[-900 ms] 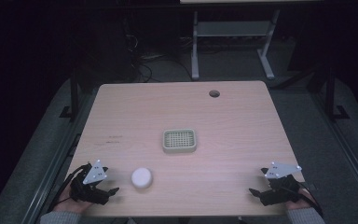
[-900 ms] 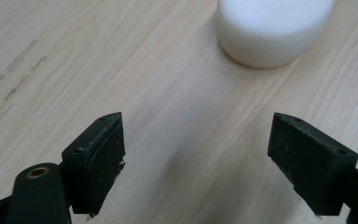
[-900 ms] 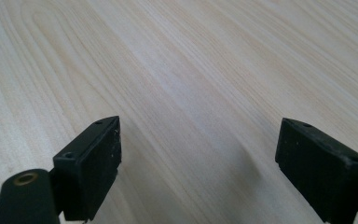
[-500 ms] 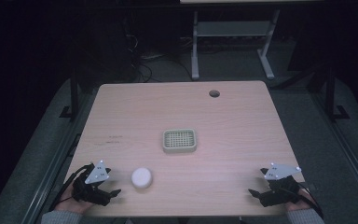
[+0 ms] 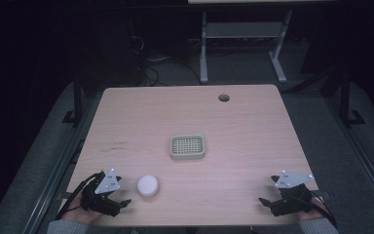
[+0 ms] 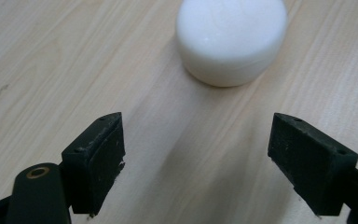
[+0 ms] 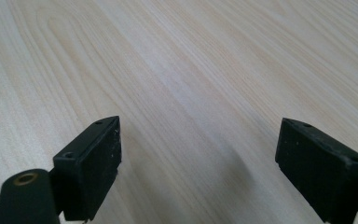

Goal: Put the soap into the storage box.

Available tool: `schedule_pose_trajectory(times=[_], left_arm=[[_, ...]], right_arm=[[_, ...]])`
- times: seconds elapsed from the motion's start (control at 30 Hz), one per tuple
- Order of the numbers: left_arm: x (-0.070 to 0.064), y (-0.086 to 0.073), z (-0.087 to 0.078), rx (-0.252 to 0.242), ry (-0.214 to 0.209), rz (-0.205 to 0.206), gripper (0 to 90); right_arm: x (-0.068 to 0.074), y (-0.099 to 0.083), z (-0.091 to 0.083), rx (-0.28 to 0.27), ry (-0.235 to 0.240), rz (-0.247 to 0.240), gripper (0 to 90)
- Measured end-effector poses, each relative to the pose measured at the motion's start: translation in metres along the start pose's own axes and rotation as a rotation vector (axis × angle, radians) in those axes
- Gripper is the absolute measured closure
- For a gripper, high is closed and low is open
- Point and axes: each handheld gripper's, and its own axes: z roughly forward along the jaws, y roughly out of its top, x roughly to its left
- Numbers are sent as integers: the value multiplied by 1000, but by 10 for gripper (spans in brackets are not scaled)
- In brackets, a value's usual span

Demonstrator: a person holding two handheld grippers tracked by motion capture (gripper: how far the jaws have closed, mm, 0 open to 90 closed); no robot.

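Observation:
A round white puck-shaped object (image 5: pixel 148 185) lies on the wooden table (image 5: pixel 141 117) near the front left. My left gripper (image 5: pixel 122 204) rests just left of it, open, with the white object (image 6: pixel 231 39) a short way ahead of its jaws and nothing between them. A pale green rectangular tray with a grid insert (image 5: pixel 187 146) sits at the table's middle. At the front right my right gripper (image 5: pixel 265 203) is open over bare wood, and its jaws (image 7: pixel 200 172) hold nothing.
A round cable hole (image 5: pixel 223 97) is near the table's far right edge. Beyond the table stands a metal frame (image 5: pixel 243 34) on a dark floor with cables. Both hands rest at the table's near edge.

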Motion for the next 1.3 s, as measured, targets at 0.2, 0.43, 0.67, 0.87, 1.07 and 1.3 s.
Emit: schedule_pose_trajectory(times=[0.2, 0.43, 0.67, 0.87, 1.07, 1.3], left_arm=[[-4, 6, 0, 21, 12, 32, 177], [-5, 16, 2, 48, -3, 54, 177], [-2, 34, 1, 78, -30, 94, 180], [0, 51, 2, 112, -54, 138, 179], [0, 67, 8, 131, -87, 176, 177], [3, 80, 18, 169, -117, 206, 175]], right_arm=[[1, 0, -1, -4, 0, 2, 138], [0, -1, -2, -13, -6, 7, 138], [0, -1, -2, -13, -5, 8, 138], [0, -1, -2, -15, -4, 5, 138], [0, 0, -2, -18, -2, 1, 138], [0, 0, -2, -18, 0, 1, 138]])
